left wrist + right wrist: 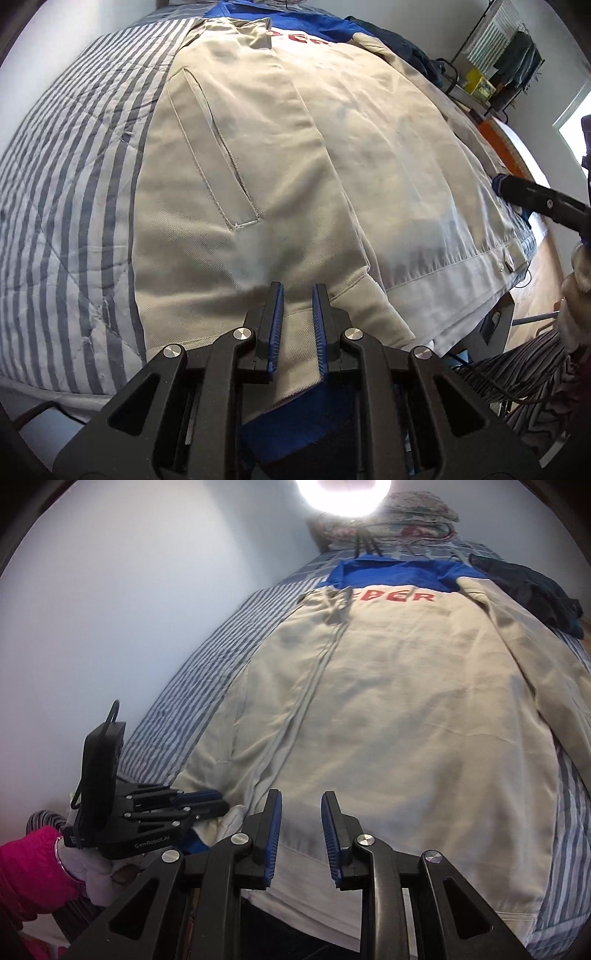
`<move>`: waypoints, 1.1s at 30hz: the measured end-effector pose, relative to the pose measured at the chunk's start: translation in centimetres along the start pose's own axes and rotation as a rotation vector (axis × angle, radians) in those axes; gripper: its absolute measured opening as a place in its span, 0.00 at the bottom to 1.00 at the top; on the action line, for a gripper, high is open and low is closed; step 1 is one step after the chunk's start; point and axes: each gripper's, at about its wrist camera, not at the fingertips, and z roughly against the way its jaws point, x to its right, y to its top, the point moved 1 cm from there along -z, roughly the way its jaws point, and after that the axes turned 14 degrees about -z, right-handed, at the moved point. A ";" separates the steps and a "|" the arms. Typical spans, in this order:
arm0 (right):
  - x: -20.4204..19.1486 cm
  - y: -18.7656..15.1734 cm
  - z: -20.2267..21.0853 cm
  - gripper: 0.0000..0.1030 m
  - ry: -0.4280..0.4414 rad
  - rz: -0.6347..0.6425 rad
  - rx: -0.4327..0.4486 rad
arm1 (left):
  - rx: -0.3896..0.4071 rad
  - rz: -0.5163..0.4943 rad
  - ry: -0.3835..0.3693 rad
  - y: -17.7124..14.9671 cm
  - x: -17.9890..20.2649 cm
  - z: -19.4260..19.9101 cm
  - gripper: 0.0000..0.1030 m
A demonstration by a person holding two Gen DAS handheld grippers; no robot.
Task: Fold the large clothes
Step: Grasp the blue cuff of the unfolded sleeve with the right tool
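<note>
Jacket [388,709] lying back-up on striped bedding [74,184], one side folded in.
Left gripper [298,291] and right gripper [301,797] are hovering slightly parted, pinching nothing; remaining folds are waiting.

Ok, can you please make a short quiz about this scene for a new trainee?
1. True or false: the jacket lies on a plain white sheet.
2. What colour is the collar of the jacket? A) red B) blue C) green
3. Is the right gripper open or shut?

Key:
1. False. It lies on a striped blanket.
2. B.
3. Open, and it grips nothing.
</note>
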 end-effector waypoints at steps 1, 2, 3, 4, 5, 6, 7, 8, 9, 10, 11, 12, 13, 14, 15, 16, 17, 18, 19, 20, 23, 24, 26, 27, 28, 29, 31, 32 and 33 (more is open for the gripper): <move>0.4 0.1 0.4 0.23 -0.003 -0.010 0.016 | -0.001 -0.009 0.016 0.4 0.4 0.2 0.14; 0.9 0.2 0.8 0.27 -0.008 -0.017 0.035 | 0.003 -0.016 0.022 0.9 0.8 0.4 0.14; 1.4 0.3 1.3 0.35 -0.013 -0.026 0.057 | 0.025 -0.022 0.011 1.4 1.3 1.2 0.14; 2.0 0.4 1.9 0.40 -0.018 -0.037 0.083 | 0.048 -0.030 -0.002 1.8 1.6 1.9 0.19; 2.5 0.4 2.5 0.48 -0.026 -0.051 0.107 | 0.077 -0.044 -0.011 2.3 2.1 2.9 0.23; 3.0 0.5 3.0 0.51 -0.035 -0.061 0.121 | 0.112 -0.061 -0.013 3.1 2.8 3.9 0.29; 3.9 0.6 3.6 0.51 -0.047 -0.078 0.136 | 0.144 -0.081 -0.016 3.8 3.5 4.8 0.30; 4.7 0.7 4.1 0.51 -0.059 -0.090 0.145 | 0.162 -0.094 -0.019 4.3 3.9 5.4 0.30; 5.5 0.9 4.6 0.53 -0.072 -0.103 0.152 | 0.185 -0.103 -0.027 5.2 4.5 6.1 0.30; 6.4 1.0 5.2 0.54 -0.085 -0.117 0.161 | 0.207 -0.110 -0.041 6.0 5.0 6.7 0.30; 7.2 1.1 5.8 0.55 -0.103 -0.128 0.170 | 0.218 -0.117 -0.050 6.6 5.4 7.2 0.30; 7.8 1.3 6.2 0.56 -0.117 -0.134 0.176 | 0.229 -0.128 -0.056 7.3 5.8 7.5 0.30; 8.7 1.3 6.8 0.56 -0.138 -0.141 0.182 | 0.239 -0.144 -0.063 8.1 6.4 7.9 0.30; 9.5 1.4 7.4 0.57 -0.154 -0.149 0.187 | 0.245 -0.158 -0.074 8.7 6.7 8.3 0.30; 10.3 1.5 8.0 0.57 -0.166 -0.158 0.191 | 0.248 -0.169 -0.083 9.1 6.7 8.5 0.30; 11.2 1.5 8.5 0.57 -0.179 -0.172 0.192 | 0.256 -0.182 -0.092 9.8 7.1 8.8 0.30; 12.2 1.5 9.0 0.57 -0.190 -0.190 0.193 | 0.263 -0.189 -0.095 10.1 7.4 8.9 0.31; 13.4 1.5 9.6 0.57 -0.204 -0.224 0.194 | 0.270 -0.198 -0.095 10.7 7.7 9.0 0.32; 14.7 1.3 10.2 0.57 -0.213 -0.260 0.198 | 0.276 -0.205 -0.093 11.2 7.9 9.1 0.35; 16.0 1.2 10.9 0.57 -0.219 -0.303 0.204 | 0.285 -0.207 -0.089 11.6 7.9 9.1 0.35; 19.9 0.3 13.0 0.57 -0.224 -0.448 0.238 | 0.288 -0.181 -0.099 12.2 7.8 8.6 0.35; 21.5 -0.1 13.8 0.57 -0.233 -0.503 0.258 | 0.278 -0.177 -0.109 12.3 7.8 8.2 0.35; 24.1 -0.8 15.1 0.57 -0.276 -0.575 0.287 | 0.264 -0.176 -0.121 12.4 8.0 7.6 0.35; 25.6 -1.2 15.7 0.57 -0.298 -0.613 0.298 | 0.259 -0.182 -0.131 12.5 8.3 7.4 0.35; 27.0 -1.5 16.2 0.57 -0.312 -0.650 0.307 | 0.256 -0.194 -0.136 12.6 8.7 7.2 0.35; 28.1 -1.7 16.5 0.57 -0.326 -0.678 0.314 | 0.255 -0.205 -0.136 12.6 9.0 7.1 0.35; 30.3 -2.0 17.0 0.57 -0.364 -0.725 0.323 | 0.257 -0.237 -0.126 12.6 9.8 6.9 0.35; 31.3 -2.1 17.1 0.57 -0.385 -0.747 0.323 | 0.257 -0.246 -0.127 12.5 10.1 6.9 0.35; 32.3 -2.3 17.3 0.57 -0.390 -0.770 0.325 | 0.256 -0.256 -0.130 12.5 10.4 6.8 0.35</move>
